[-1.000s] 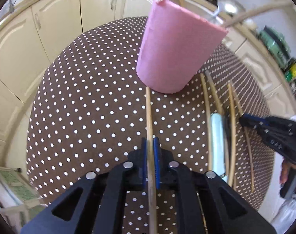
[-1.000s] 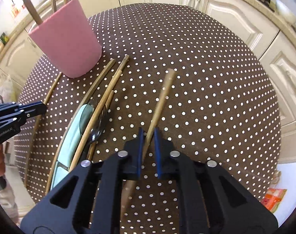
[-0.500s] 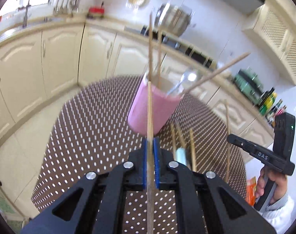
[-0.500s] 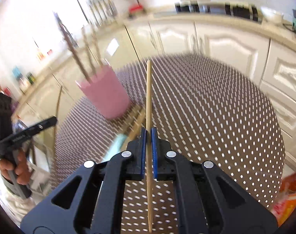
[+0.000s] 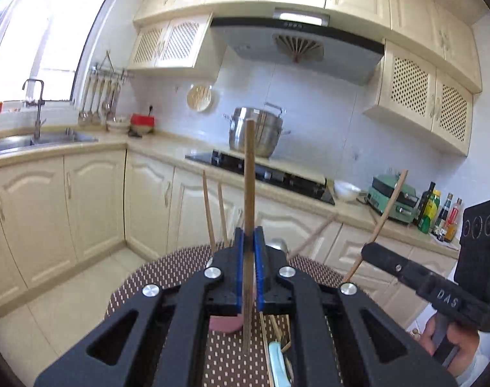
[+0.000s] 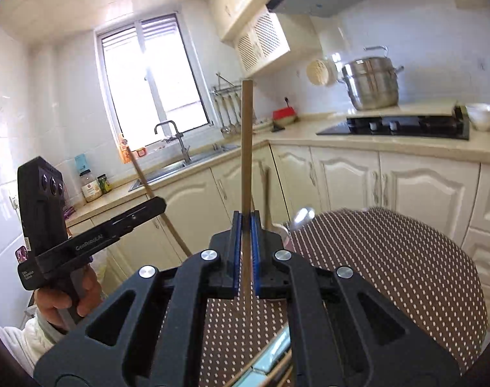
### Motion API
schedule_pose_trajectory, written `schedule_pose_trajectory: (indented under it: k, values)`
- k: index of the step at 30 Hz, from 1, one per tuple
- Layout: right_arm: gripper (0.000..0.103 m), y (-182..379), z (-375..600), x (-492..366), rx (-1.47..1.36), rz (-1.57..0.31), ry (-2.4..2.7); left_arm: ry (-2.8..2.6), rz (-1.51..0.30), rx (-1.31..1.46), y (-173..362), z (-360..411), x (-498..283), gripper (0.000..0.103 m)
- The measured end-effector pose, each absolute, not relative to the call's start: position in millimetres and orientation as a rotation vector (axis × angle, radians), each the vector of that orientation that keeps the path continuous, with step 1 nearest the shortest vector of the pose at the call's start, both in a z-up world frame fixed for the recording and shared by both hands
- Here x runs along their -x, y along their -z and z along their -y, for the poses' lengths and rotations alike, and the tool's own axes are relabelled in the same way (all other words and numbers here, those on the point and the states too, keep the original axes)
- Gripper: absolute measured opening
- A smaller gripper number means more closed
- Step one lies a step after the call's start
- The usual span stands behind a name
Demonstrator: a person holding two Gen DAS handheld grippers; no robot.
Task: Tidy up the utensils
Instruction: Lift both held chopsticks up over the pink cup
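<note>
Left gripper (image 5: 248, 269) clamped on a wooden chopstick (image 5: 248, 174), upright above the polka-dot table (image 5: 167, 264). Right gripper (image 6: 245, 251) clamped on second chopstick (image 6: 246, 148), likewise over the table; pink cup (image 5: 224, 324) below.

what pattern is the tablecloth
Brown with small white polka dots; the tablecloth shows best in the right wrist view.

Round table (image 6: 406, 258) with brown white-dotted cloth, pink cup (image 5: 224, 324) standing on it, loose wooden chopsticks (image 5: 265, 338) and a pale blue utensil (image 5: 278, 364) lying just beside the cup.
</note>
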State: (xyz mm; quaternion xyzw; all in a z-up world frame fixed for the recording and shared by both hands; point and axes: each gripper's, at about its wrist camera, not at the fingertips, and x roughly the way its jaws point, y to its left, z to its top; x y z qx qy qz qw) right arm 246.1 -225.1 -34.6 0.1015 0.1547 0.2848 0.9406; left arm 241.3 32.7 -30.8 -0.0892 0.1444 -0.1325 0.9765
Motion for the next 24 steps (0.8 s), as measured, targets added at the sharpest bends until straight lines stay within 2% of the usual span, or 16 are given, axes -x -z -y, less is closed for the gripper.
schedule_pose_trajectory:
  k: [12, 24]
  values:
    - [0.006, 6, 175, -269, -0.137, -0.167, -0.54, 0.204, -0.113, 0.173, -11, -33, -250, 0.006]
    - [0.006, 29, 159, -287, -0.093, -0.211, -0.513, 0.176, -0.193, 0.169, 24, -31, -291, 0.006]
